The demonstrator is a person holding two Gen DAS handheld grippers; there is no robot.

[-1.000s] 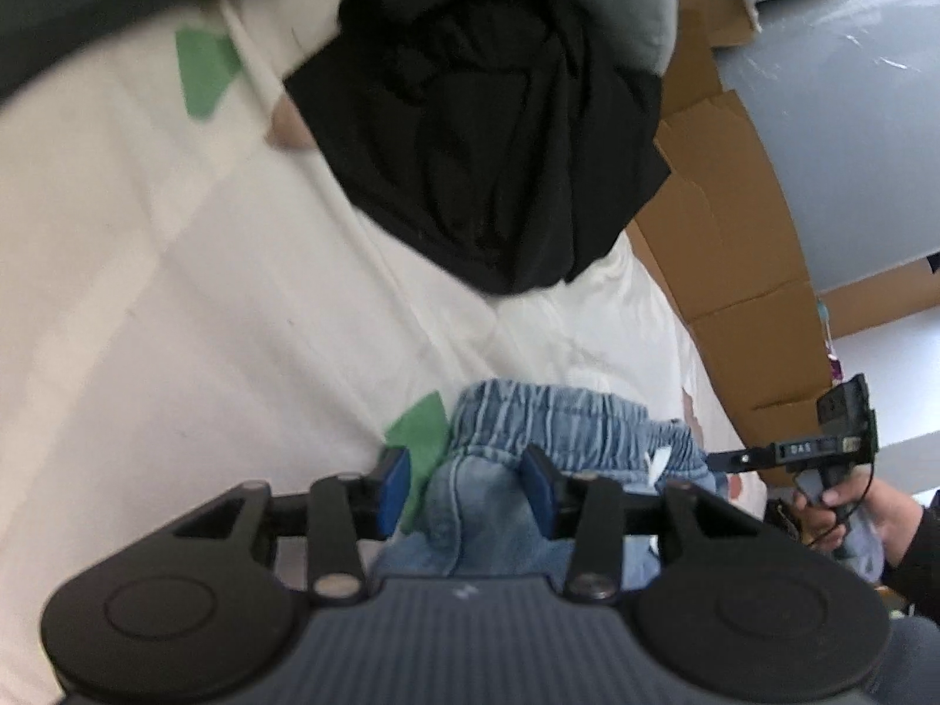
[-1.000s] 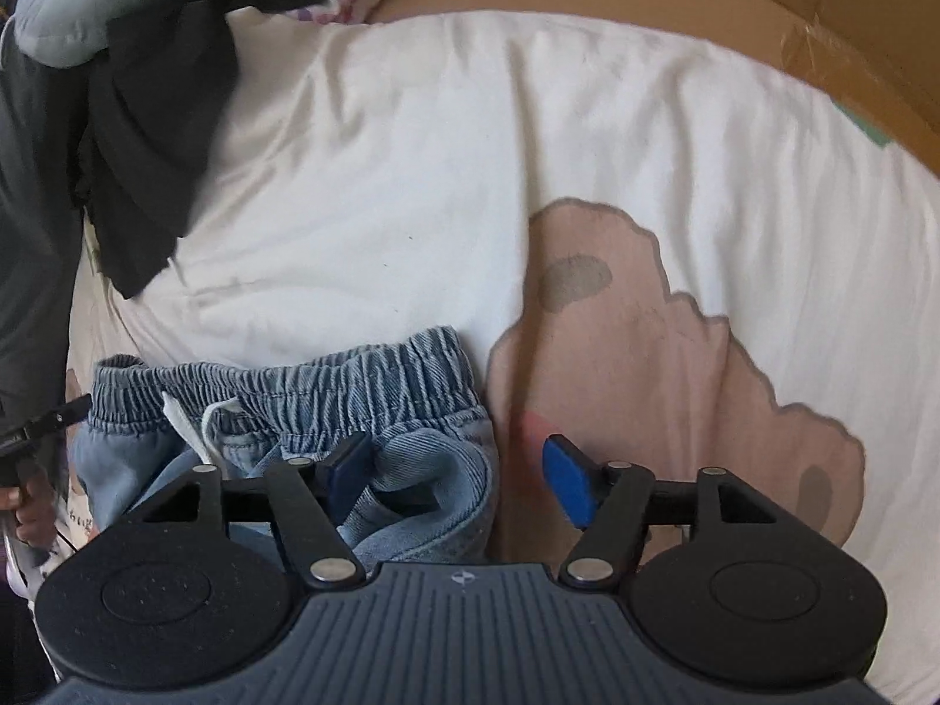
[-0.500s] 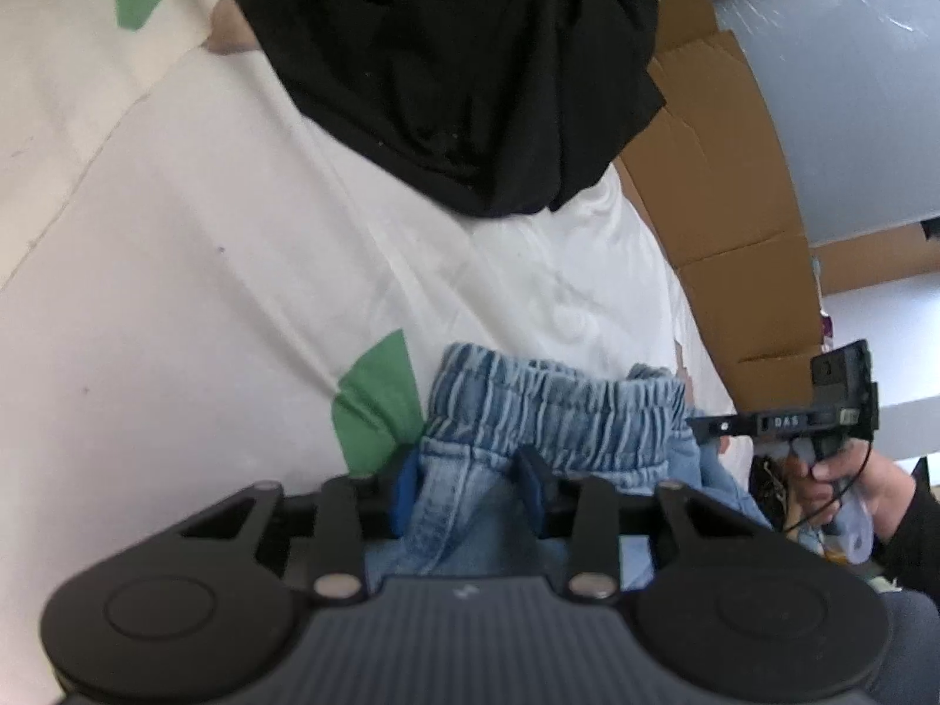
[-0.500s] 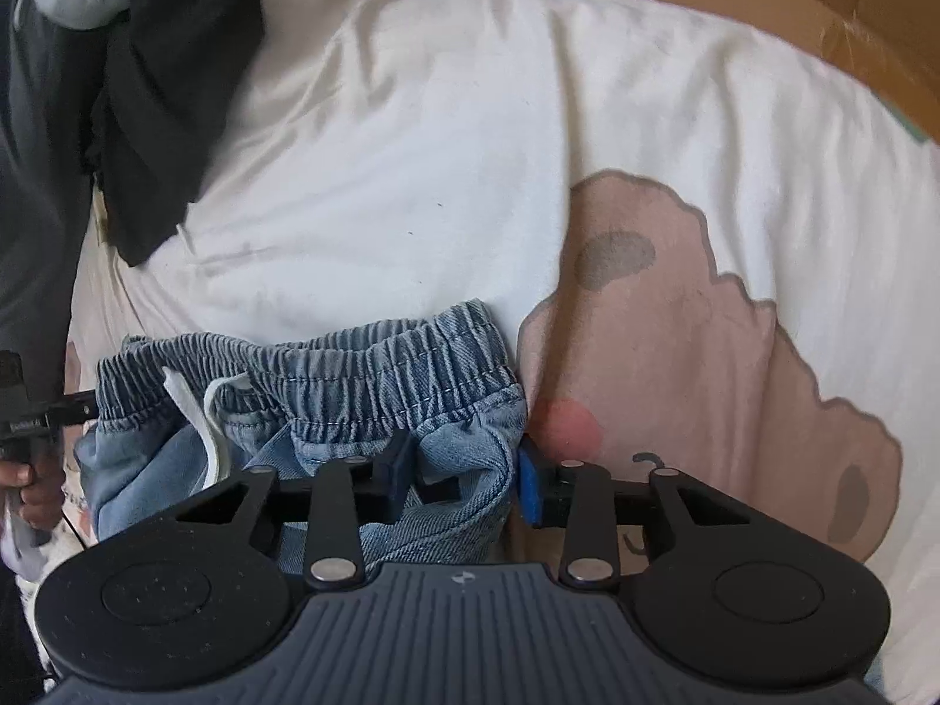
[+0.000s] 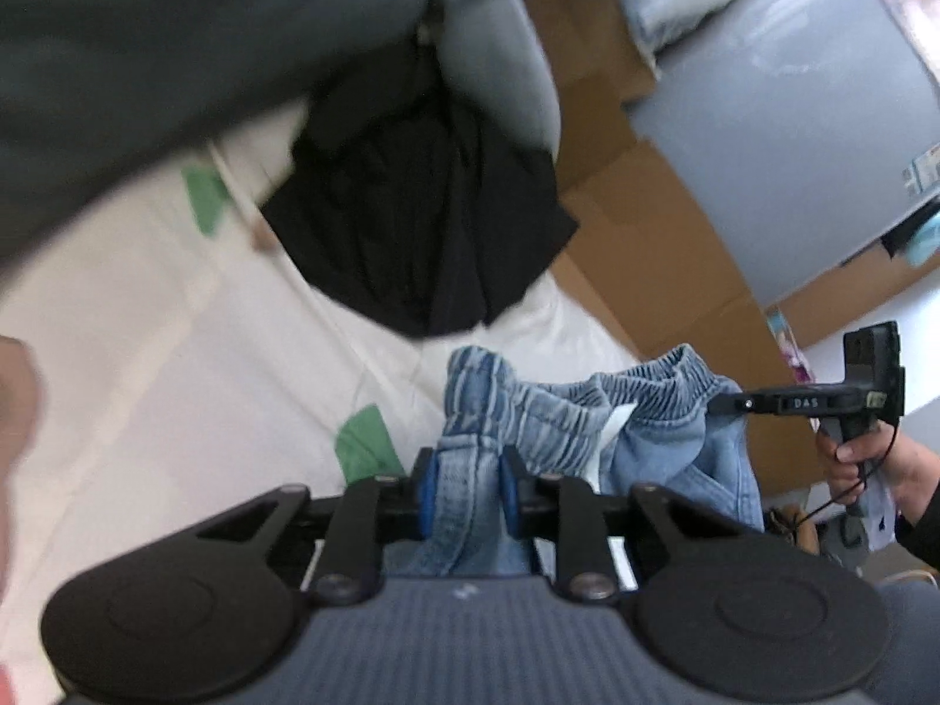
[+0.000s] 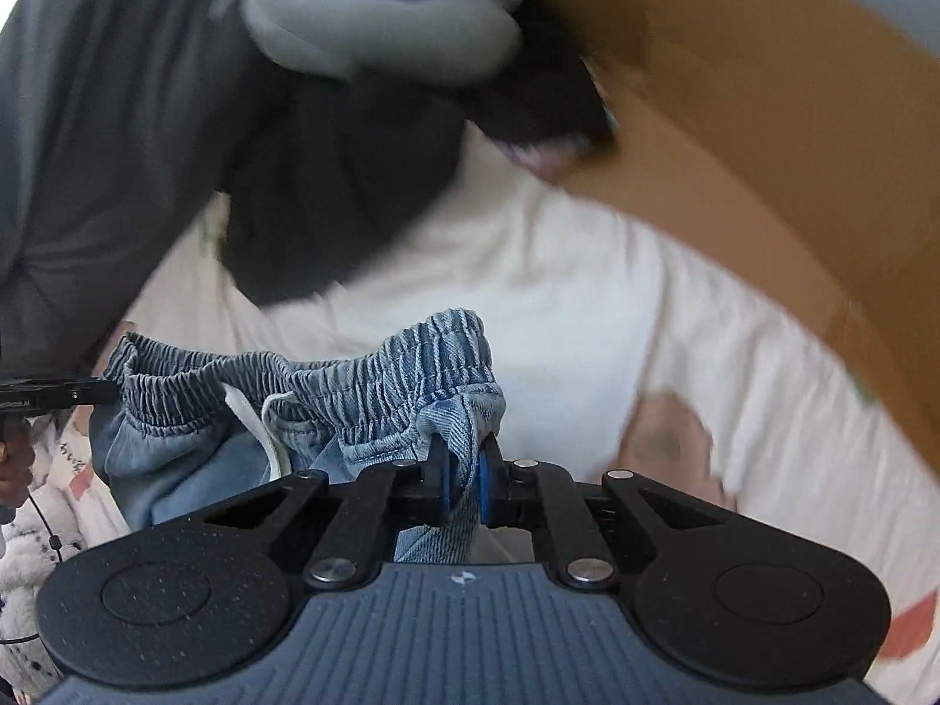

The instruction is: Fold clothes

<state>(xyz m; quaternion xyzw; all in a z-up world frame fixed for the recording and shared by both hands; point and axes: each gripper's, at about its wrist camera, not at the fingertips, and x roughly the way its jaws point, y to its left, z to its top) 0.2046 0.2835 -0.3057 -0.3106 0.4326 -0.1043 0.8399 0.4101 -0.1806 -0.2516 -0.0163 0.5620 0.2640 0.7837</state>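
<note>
Denim shorts point(image 5: 593, 429) are up off the sheet point(image 6: 587, 294), waistband corners clamped in my left gripper point(image 5: 467, 490) and right gripper point(image 6: 464, 484), jaws just closed; no fold made yet.

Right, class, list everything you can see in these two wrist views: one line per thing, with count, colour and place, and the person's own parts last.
Denim shorts: one, light blue, elastic waistband, lifted off the bed between both grippers.
Black garment: one, black, crumpled on the bed beyond the shorts.
Grey garment: one, grey, bunched on top of the black one.
Bed cover: one, cream with pink and green patches, under everything.
Cardboard: several brown sheets along the bed's far edge.
Left gripper: one, black with blue pads, jaws just closed on one waistband end.
Right gripper: one, same colours, jaws just closed on the other end.
Hand: one, holding the right gripper's handle.
</note>
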